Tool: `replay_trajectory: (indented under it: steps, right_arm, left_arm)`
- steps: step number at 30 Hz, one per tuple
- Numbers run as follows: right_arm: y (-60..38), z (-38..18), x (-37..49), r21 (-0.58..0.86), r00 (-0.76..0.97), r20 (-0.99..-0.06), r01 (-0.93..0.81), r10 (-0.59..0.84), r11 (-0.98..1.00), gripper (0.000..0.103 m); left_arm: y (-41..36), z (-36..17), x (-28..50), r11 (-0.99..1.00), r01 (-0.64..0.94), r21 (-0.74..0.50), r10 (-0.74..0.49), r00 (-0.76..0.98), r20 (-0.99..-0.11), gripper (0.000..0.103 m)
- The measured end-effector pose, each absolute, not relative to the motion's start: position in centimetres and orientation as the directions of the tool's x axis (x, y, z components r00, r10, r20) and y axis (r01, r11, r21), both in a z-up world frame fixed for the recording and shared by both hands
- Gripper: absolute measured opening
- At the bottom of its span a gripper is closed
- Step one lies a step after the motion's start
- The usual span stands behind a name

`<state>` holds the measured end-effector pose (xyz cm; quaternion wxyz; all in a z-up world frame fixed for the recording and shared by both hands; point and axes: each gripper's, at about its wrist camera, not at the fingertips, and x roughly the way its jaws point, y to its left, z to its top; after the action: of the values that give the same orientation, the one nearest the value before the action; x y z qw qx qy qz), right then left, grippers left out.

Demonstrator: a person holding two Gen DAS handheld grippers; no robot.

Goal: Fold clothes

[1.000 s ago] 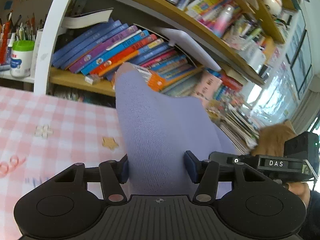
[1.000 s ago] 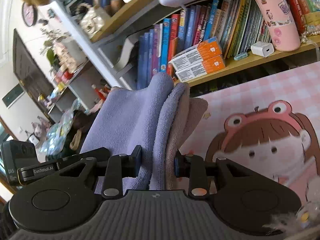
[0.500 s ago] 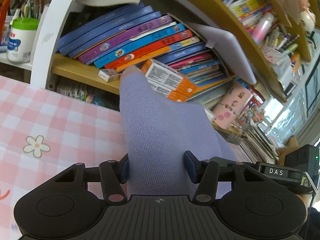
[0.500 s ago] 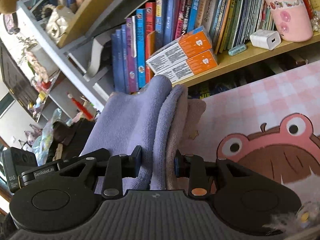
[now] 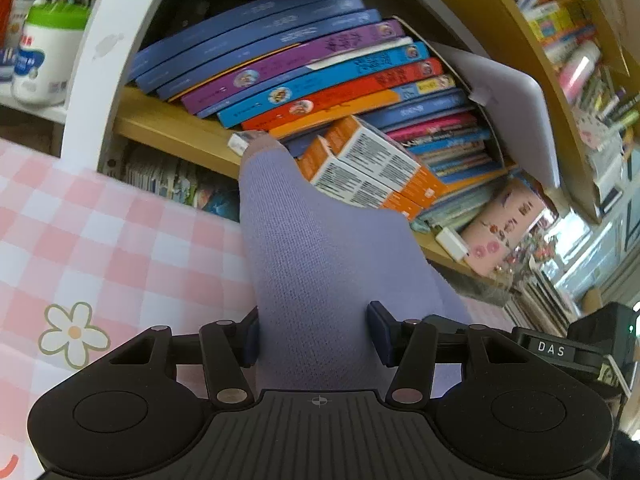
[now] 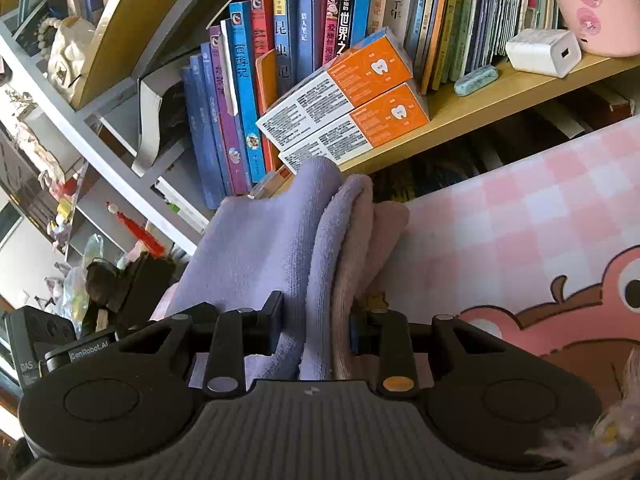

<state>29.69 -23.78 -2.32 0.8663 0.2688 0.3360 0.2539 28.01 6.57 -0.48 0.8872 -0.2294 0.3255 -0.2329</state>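
A wooden bookshelf (image 5: pixel 168 128) with a white upright fills the top of both views, packed with glossy paperback books (image 5: pixel 304 76) that lean in the left wrist view and stand upright in the right wrist view. Below it, from about 7 to 9 o'clock in the left view, lies a smooth pink-and-white checked tablecloth (image 5: pixel 100 248) printed with a daisy; the right view alone shows its large pink cartoon print at 4 o'clock. The lavender knit garment (image 5: pixel 320 280) rises as a soft, ribbed column from the centre toward 12 o'clock, held above the cloth. The left gripper (image 5: pixel 316 336) pinches a thick fold of it, both blue pads pressed into the knit. In the right view the same garment (image 6: pixel 256 256) shows fleecy, bunched layers, with a dusty pink layer at its 3 o'clock side, and the right gripper (image 6: pixel 316 324) clamps them between narrow-set pads. Two rectangular orange-and-white cardboard boxes (image 6: pixel 348 100) lie stacked on the shelf just past the garment's tip. Only the right view shows a boxy white charger (image 6: pixel 544 52) at 1 o'clock; only the left shows a green-lidded white tub (image 5: pixel 40 60) at 10 o'clock.
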Motion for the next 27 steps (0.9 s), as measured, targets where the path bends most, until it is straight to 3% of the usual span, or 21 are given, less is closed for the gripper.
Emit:
replay_trajectory:
  steps: [11,15,16,17,22,27]
  right_arm:
    - [-24.2,-2.7,30.7,0.628,0.681,-0.453,-0.214,0.575,0.748,0.029]
    - [-24.1,-3.1,30.6,0.608,0.681,-0.476,-0.201,0.556,0.768,0.037]
    - [-24.2,-2.9,30.3,0.596,0.686,-0.483,-0.197,0.544,0.778,0.044]
    - [-24.3,-2.5,29.8,0.579,0.696,-0.487,-0.195,0.528,0.792,0.049]
    - [-24.7,0.1,25.7,0.45,0.765,-0.476,-0.212,0.433,0.868,0.053]
    - [-24.8,1.7,20.2,0.36,0.817,-0.436,-0.225,0.376,0.906,0.058]
  left_arm:
    - [5.7,-0.9,30.0,0.786,0.229,-0.575,-0.555,0.671,-0.491,0.053]
    - [5.6,-0.9,30.2,0.802,0.211,-0.559,-0.531,0.681,-0.504,0.062]
    - [5.6,-0.8,30.1,0.815,0.199,-0.544,-0.51,0.69,-0.513,0.071]
    - [5.6,-0.5,29.7,0.839,0.183,-0.513,-0.475,0.708,-0.523,0.074]
    - [5.2,2.0,26.2,0.898,0.216,-0.384,-0.398,0.77,-0.498,0.077]
    - [3.6,4.1,20.2,0.925,0.283,-0.253,-0.368,0.831,-0.418,0.084]
